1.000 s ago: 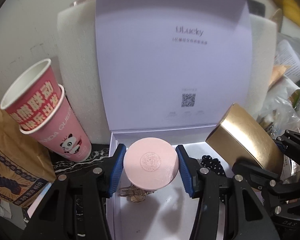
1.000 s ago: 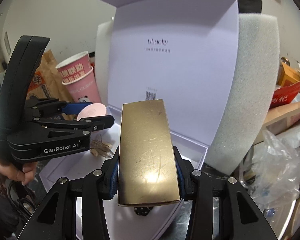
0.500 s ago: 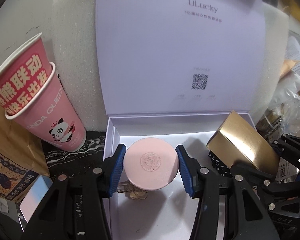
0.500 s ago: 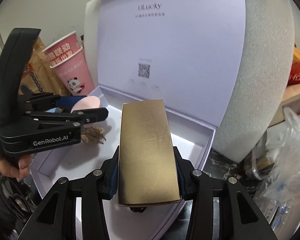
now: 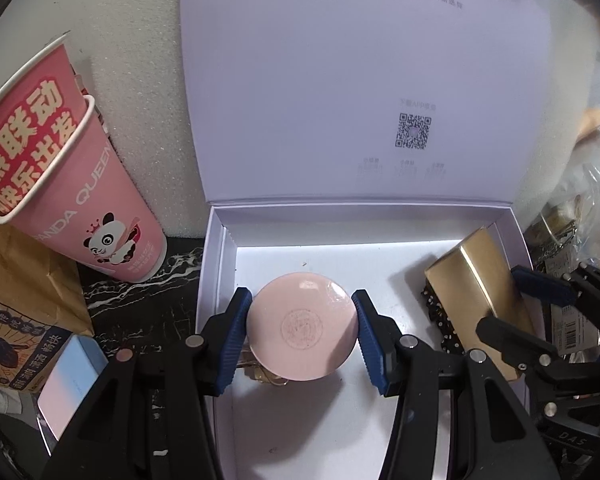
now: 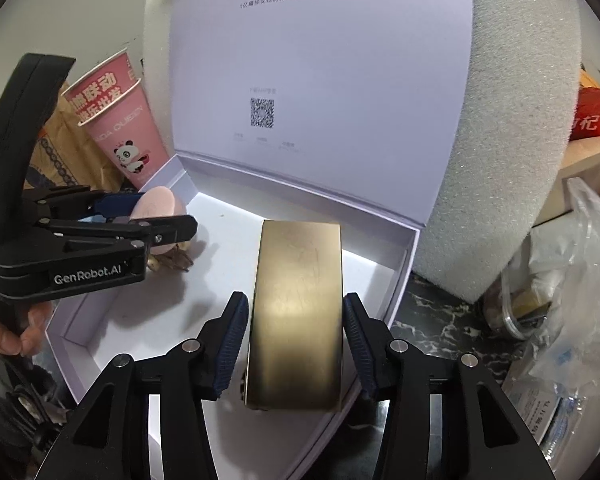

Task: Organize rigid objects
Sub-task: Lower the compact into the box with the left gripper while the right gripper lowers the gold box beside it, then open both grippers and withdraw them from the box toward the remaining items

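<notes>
left gripper (image 5: 302,334) is pinching the round pink compact (image 5: 302,326), blue pads tight on both sides of its rim, lid face turned up toward the camera, low over the floor of the open white box (image 5: 216,264) at its left end. a disc, so no long axis to call; the embossed seal sits mid-lid. some gold bits peek out under it, too hidden to name.

over to the right gripper (image 6: 296,344): its jaws have just been opening, and now a thin gap shows between each pad and the gold bar-shaped case (image 6: 298,312) between them, so the tongs stand spread, not pressing. the case lies in the box's right end, long axis running straight away from the camera toward the raised lid (image 6: 320,60).

pink panda cups (image 5: 80,184) stand left of the box.
</notes>
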